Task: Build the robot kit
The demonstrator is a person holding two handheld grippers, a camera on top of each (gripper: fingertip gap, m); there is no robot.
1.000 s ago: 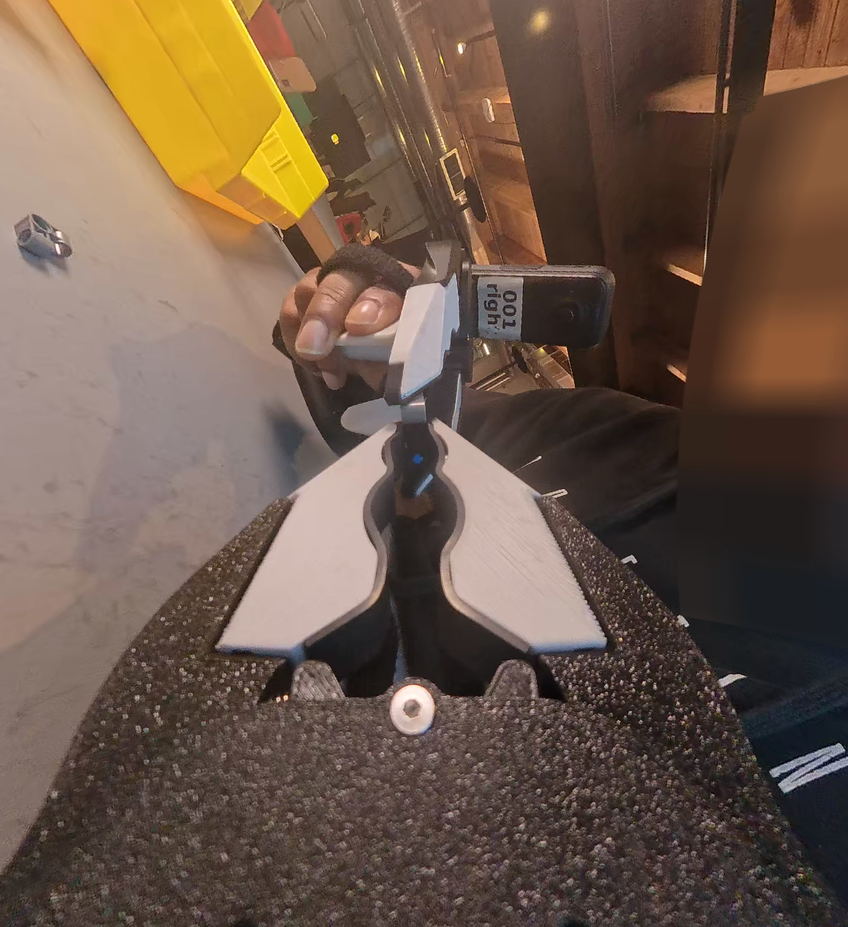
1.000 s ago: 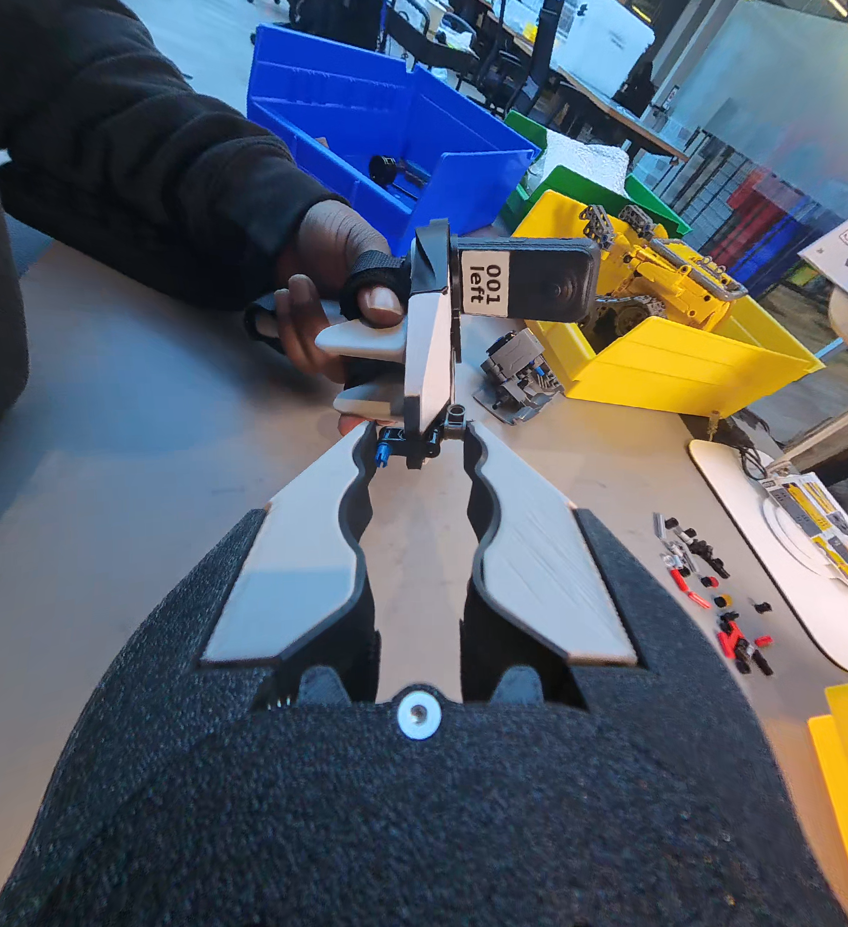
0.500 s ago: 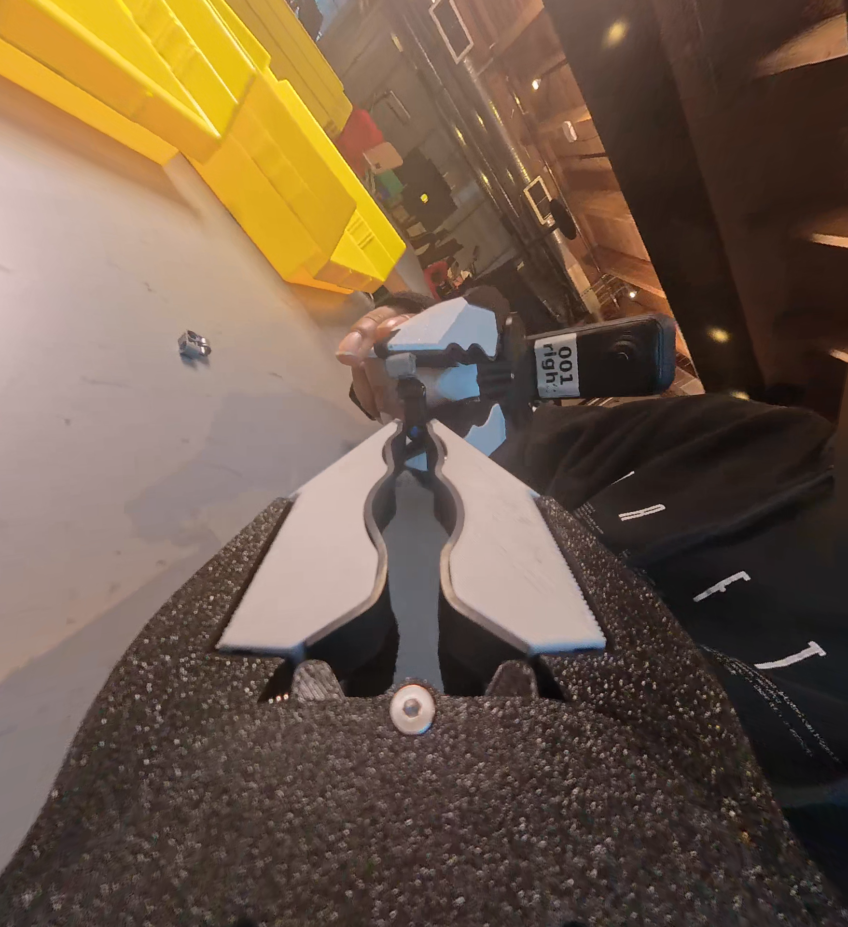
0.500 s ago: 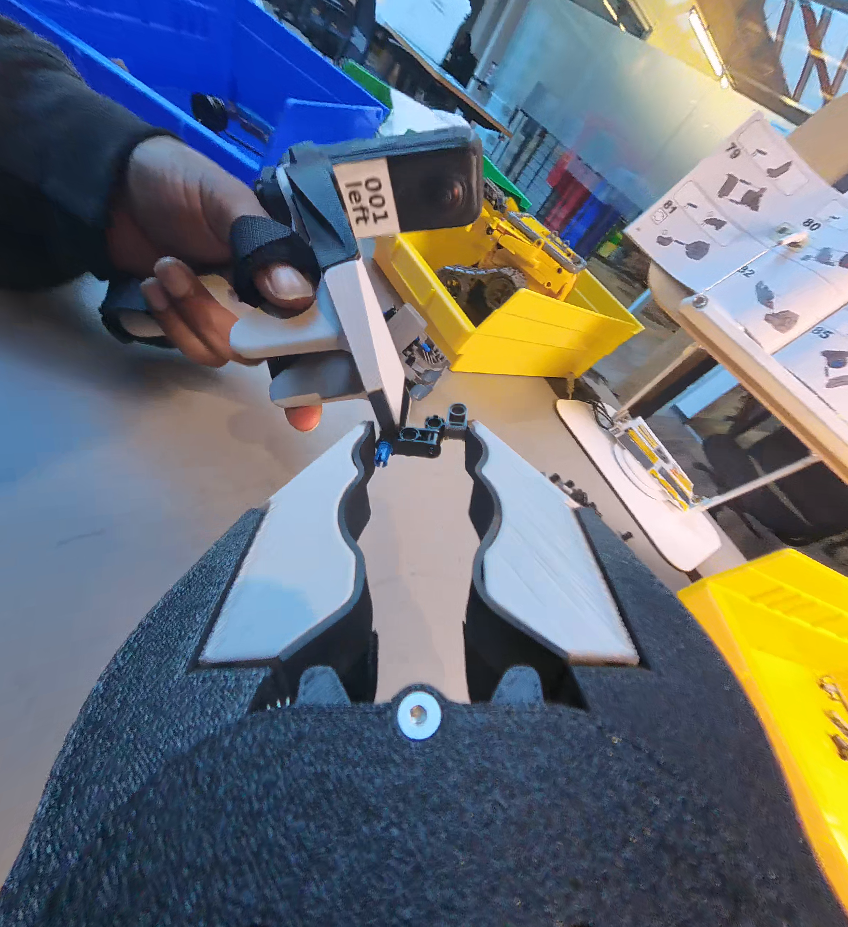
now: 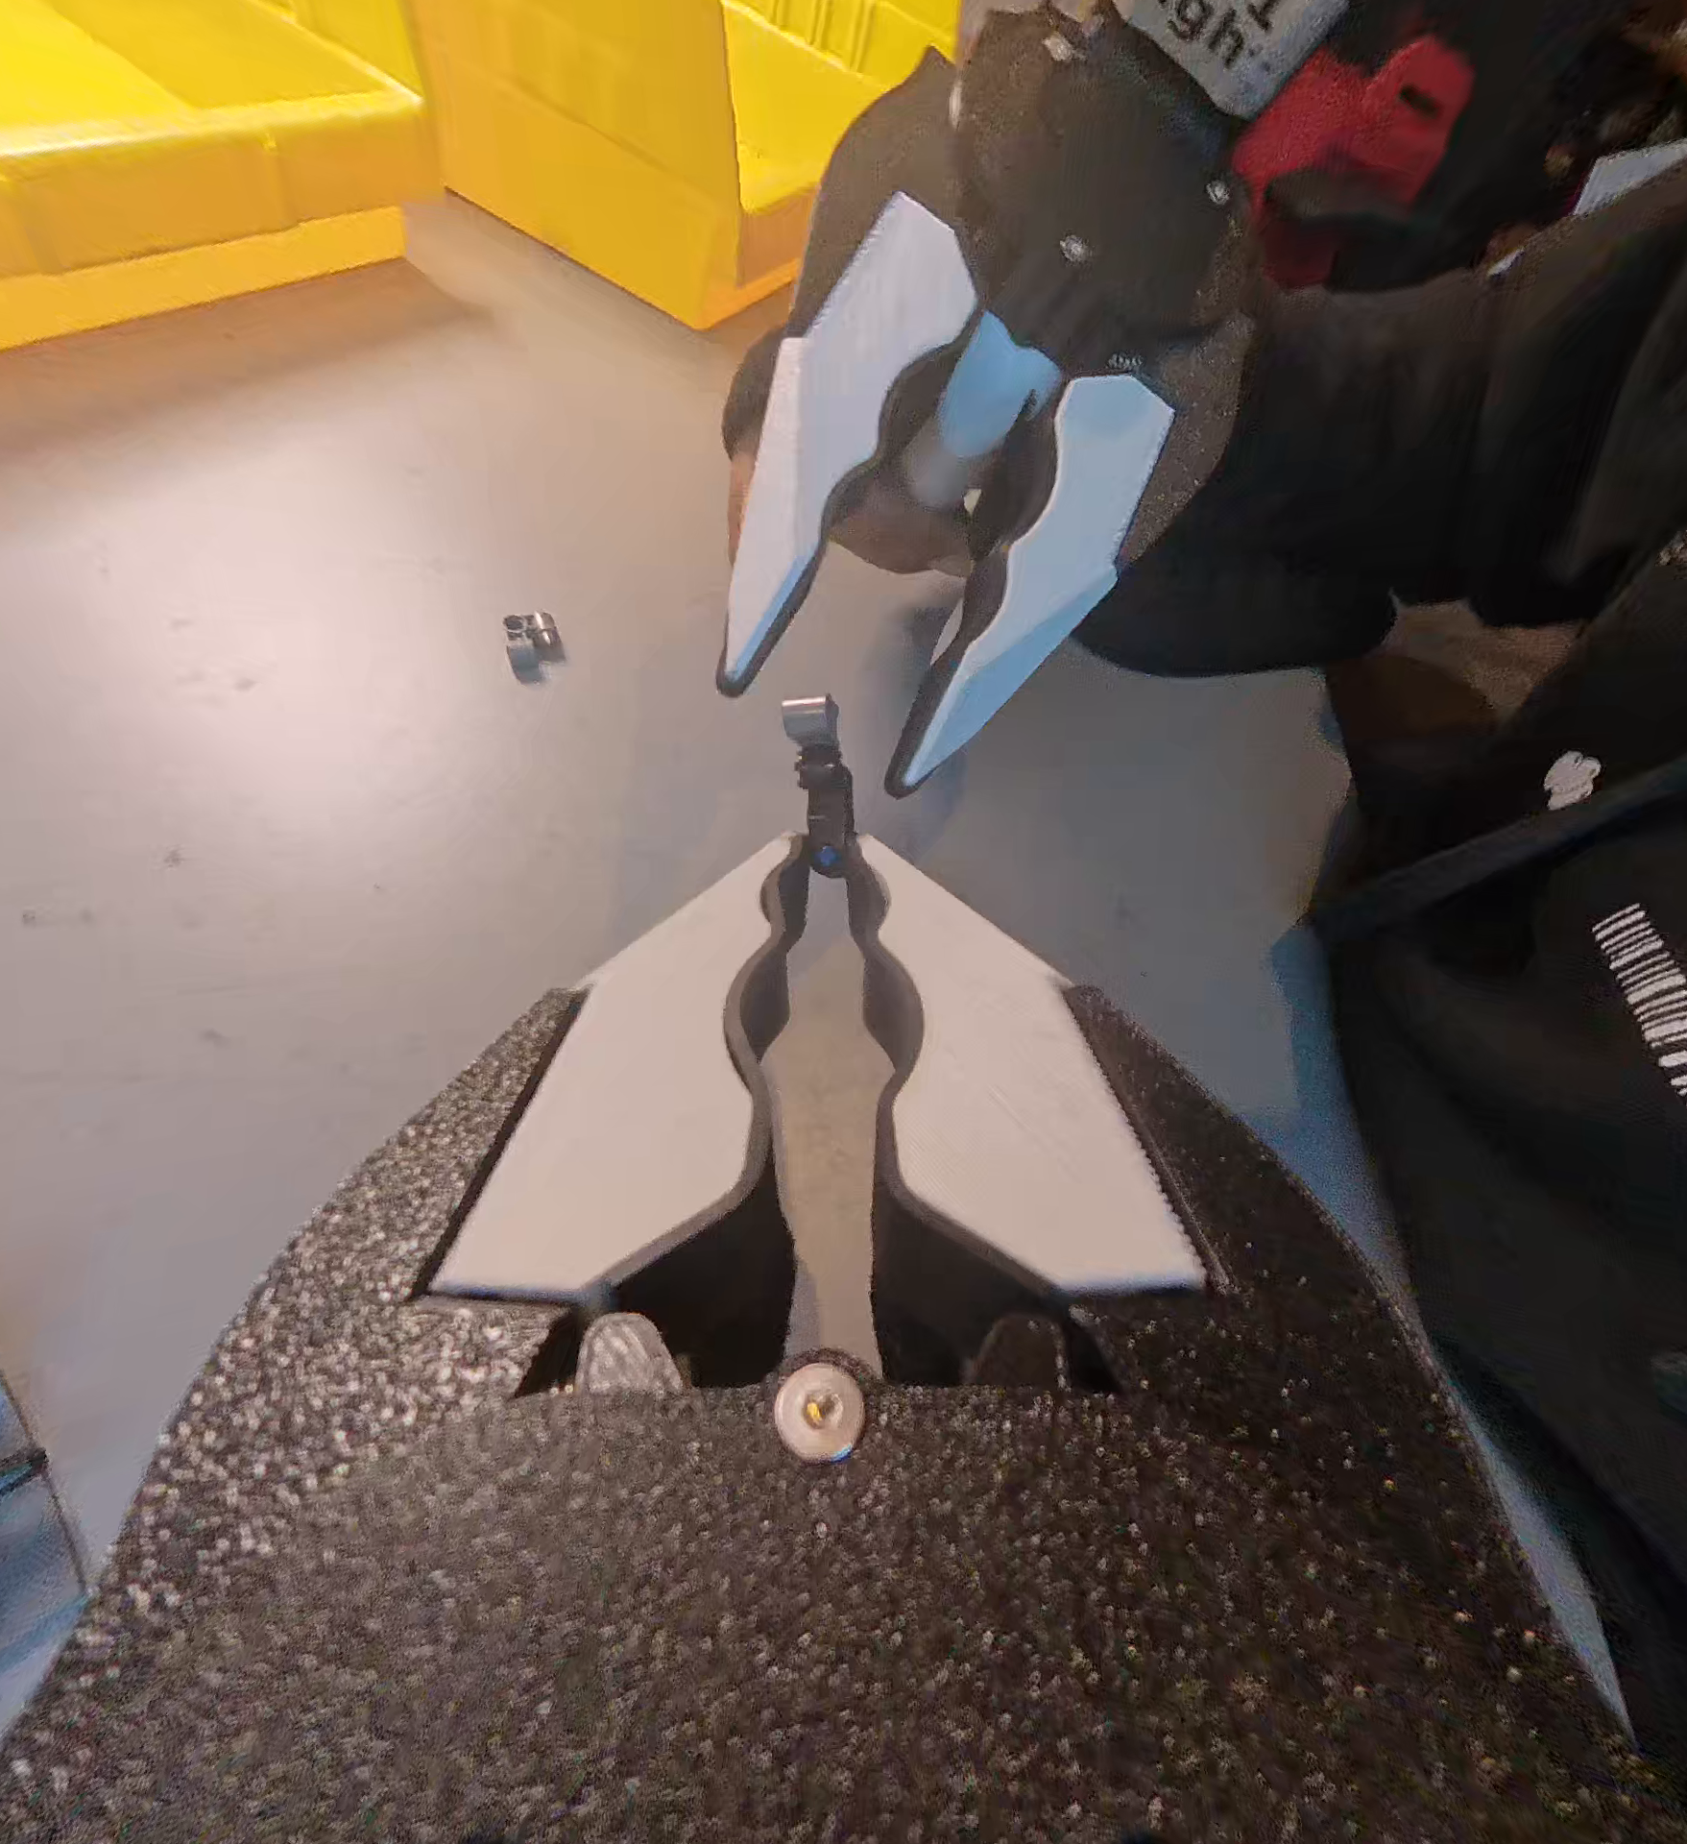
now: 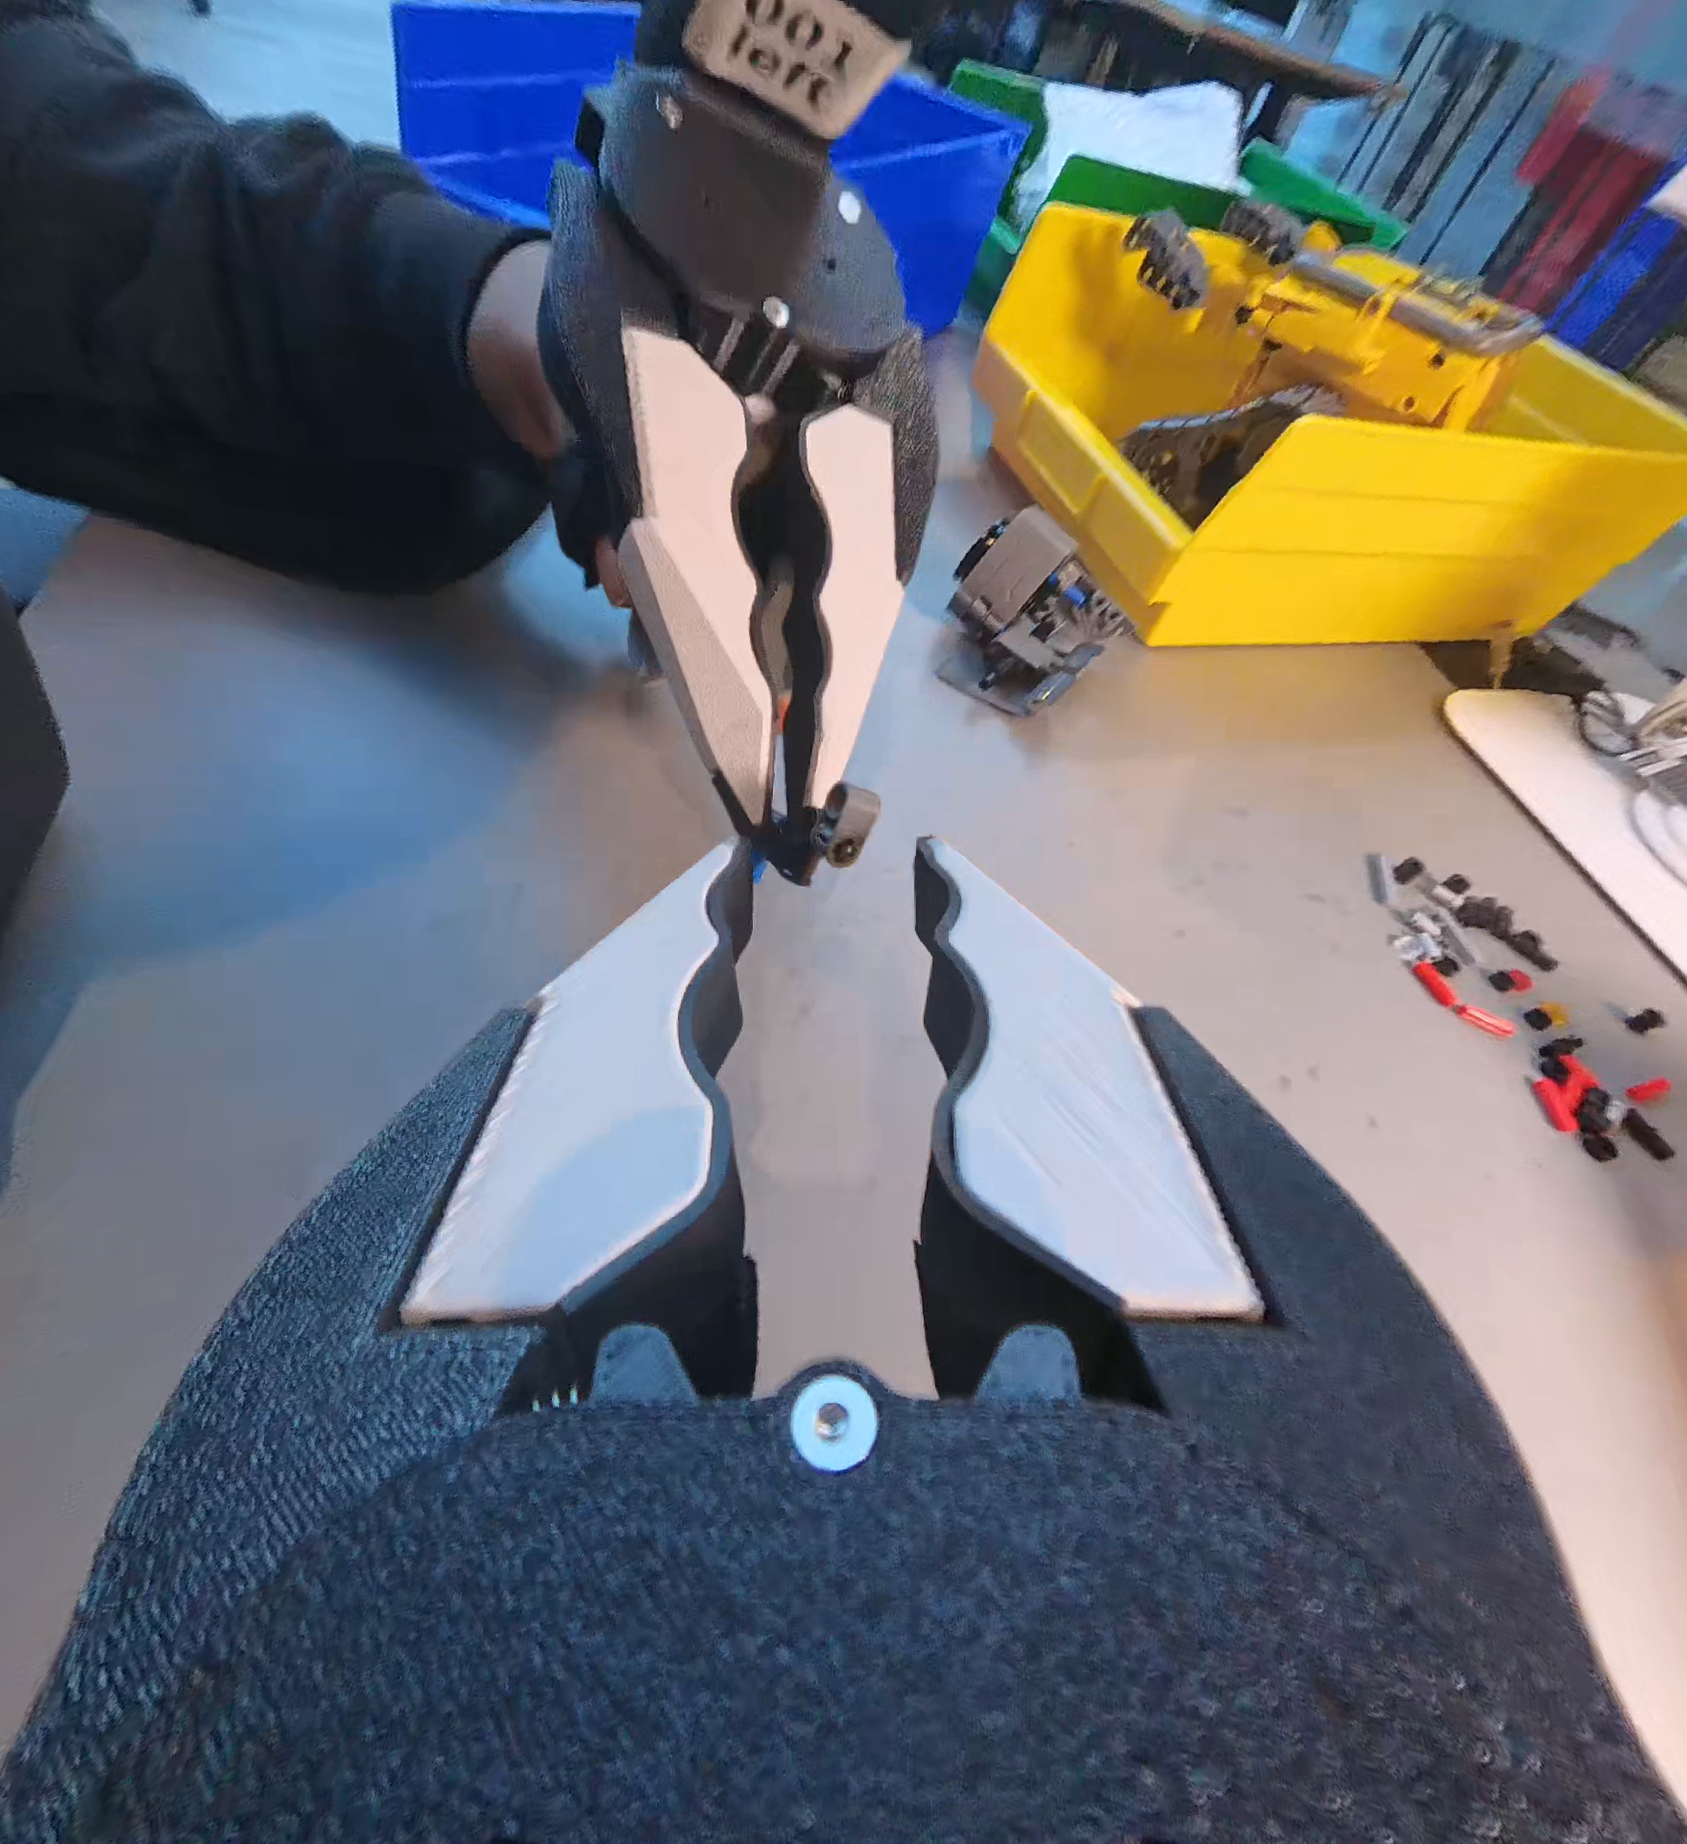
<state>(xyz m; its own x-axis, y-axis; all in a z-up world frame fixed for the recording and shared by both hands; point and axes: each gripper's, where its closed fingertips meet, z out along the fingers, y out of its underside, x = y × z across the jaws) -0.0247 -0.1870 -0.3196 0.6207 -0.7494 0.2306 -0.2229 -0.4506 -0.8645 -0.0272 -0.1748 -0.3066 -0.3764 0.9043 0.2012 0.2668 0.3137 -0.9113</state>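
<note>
- Black and grey, with a blue pin at its base, a small toy-brick piece (image 5: 819,778) is pinched at the tips of the left gripper (image 5: 824,848), whose jaws are closed on its lower end; it is held above the grey table (image 5: 221,898).
- Opposite it, the right gripper (image 6: 829,848) has its jaws spread and holds nothing. Its tips stand on either side of the piece's grey top. The left tip is just beside the piece; I cannot tell whether it touches.
- Left of the piece, a loose grey connector (image 5: 532,639) lies on the table, with yellow bins (image 5: 570,150) at the far left.
- From the right wrist view, a yellow bin (image 6: 1318,539) holds a yellow model (image 6: 1368,299), a grey block assembly (image 6: 1029,619) sits near it, and red and black small parts (image 6: 1517,998) are scattered to the right. A blue bin (image 6: 480,120) stands at the far side.
</note>
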